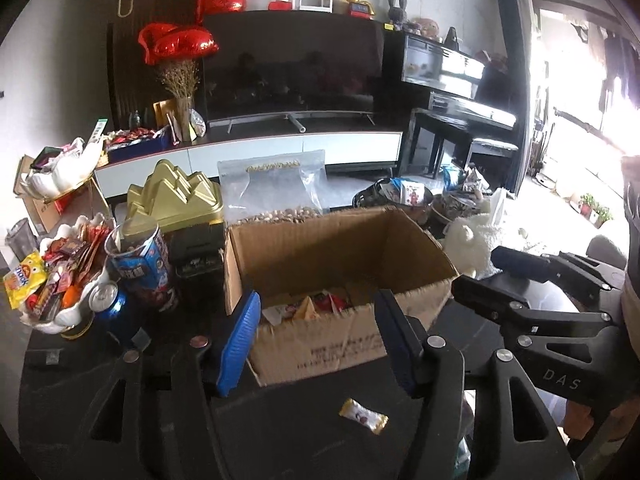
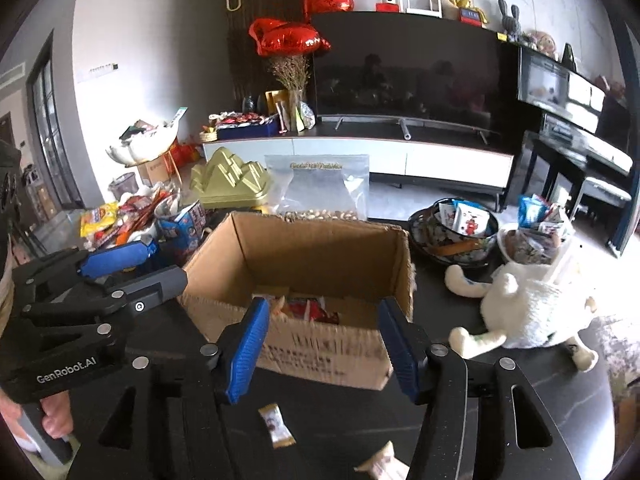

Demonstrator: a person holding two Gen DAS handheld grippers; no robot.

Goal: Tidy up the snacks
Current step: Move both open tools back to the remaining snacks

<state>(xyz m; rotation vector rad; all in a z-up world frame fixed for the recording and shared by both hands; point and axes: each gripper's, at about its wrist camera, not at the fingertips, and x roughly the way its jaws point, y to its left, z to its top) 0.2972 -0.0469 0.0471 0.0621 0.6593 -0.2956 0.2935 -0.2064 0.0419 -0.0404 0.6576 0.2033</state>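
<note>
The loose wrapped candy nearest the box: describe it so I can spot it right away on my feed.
Find the open cardboard box in the middle of the dark table. Just in front of its printed side, on bare tabletop, lies one small candy. Its white-and-gold wrapper with crimped ends lies alone outside the box; the other snacks sit in the box or in bowls.

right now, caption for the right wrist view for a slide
Open right claw above a wrapped candy before the snack-filled cardboard box.
</note>
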